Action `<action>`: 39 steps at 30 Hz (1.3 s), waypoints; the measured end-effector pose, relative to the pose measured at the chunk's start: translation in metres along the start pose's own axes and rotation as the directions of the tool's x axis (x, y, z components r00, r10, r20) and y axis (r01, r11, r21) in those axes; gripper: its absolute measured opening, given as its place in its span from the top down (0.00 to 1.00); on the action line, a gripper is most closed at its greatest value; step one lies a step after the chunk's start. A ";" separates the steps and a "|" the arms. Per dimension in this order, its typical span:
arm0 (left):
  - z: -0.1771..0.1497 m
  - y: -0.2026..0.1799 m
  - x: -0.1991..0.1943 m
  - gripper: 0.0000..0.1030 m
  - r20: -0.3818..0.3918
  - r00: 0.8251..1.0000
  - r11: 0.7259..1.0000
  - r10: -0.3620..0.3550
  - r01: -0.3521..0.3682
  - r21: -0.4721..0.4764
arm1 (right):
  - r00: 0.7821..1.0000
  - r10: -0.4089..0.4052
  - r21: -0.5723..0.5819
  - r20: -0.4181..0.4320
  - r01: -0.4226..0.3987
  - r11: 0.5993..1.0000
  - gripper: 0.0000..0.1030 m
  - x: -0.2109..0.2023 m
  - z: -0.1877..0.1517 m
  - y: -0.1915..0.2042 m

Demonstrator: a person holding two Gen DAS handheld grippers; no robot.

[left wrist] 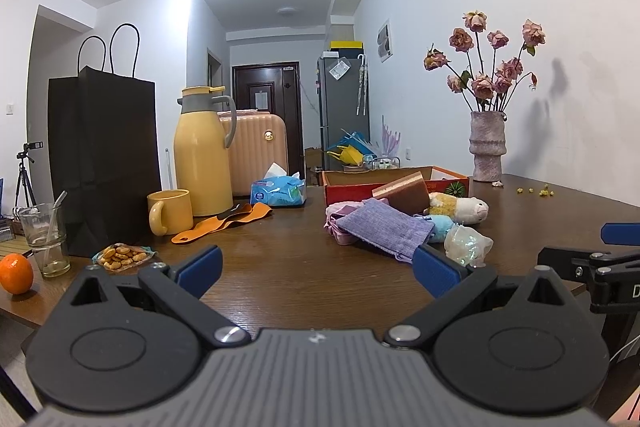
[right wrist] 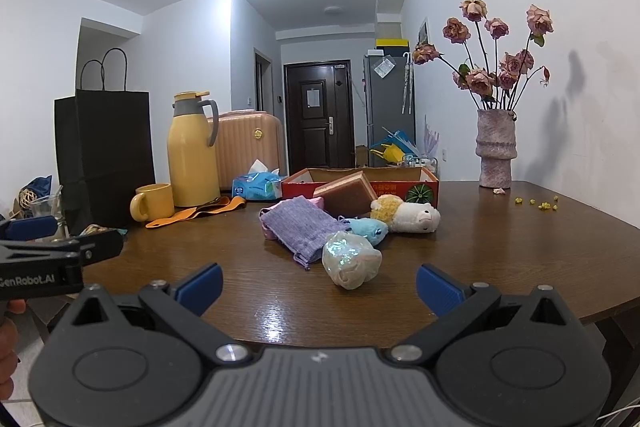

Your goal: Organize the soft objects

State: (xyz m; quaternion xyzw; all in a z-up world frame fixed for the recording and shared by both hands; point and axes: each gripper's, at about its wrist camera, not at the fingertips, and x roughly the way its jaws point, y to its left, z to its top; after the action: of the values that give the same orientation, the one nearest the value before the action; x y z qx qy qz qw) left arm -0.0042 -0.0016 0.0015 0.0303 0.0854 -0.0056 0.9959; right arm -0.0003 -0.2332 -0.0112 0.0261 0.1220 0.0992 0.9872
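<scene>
A heap of soft things lies mid-table: a purple knit pouch (right wrist: 302, 227) (left wrist: 380, 229), pink cloth (left wrist: 340, 213), a sponge block (right wrist: 347, 193) (left wrist: 402, 193) leaning on a red cardboard box (right wrist: 396, 183) (left wrist: 348, 187), a white and yellow plush (right wrist: 408, 213) (left wrist: 460, 207), a blue plush (right wrist: 370, 229) and an iridescent wrapped soft ball (right wrist: 351, 263) (left wrist: 467, 245). My left gripper (left wrist: 318, 273) is open and empty, near the table's front, left of the heap. My right gripper (right wrist: 319, 289) is open and empty, just in front of the ball.
A black paper bag (left wrist: 102, 159), yellow thermos (left wrist: 202, 155), yellow mug (left wrist: 170, 211), tissue pack (left wrist: 278, 191), orange strap (left wrist: 224, 223), glass (left wrist: 42, 239), snack bag (left wrist: 122, 255) and orange (left wrist: 16, 273) stand at the left. A vase of dried roses (right wrist: 495, 151) stands back right.
</scene>
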 end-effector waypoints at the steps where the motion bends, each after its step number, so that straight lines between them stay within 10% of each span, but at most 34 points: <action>1: 0.000 0.000 0.000 0.00 0.001 1.000 1.000 -0.001 0.001 0.001 | 1.000 0.000 0.002 0.000 0.000 1.000 0.00 0.000 0.000 0.000; 39: -0.001 -0.004 0.000 0.00 -0.007 1.000 1.000 -0.001 0.001 0.004 | 1.000 -0.001 0.005 0.000 0.001 1.000 0.00 -0.002 -0.001 0.000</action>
State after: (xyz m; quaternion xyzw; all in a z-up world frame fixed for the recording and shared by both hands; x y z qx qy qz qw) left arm -0.0043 -0.0056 0.0005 0.0321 0.0890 -0.0062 0.9955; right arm -0.0024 -0.2340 -0.0120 0.0284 0.1222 0.0982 0.9872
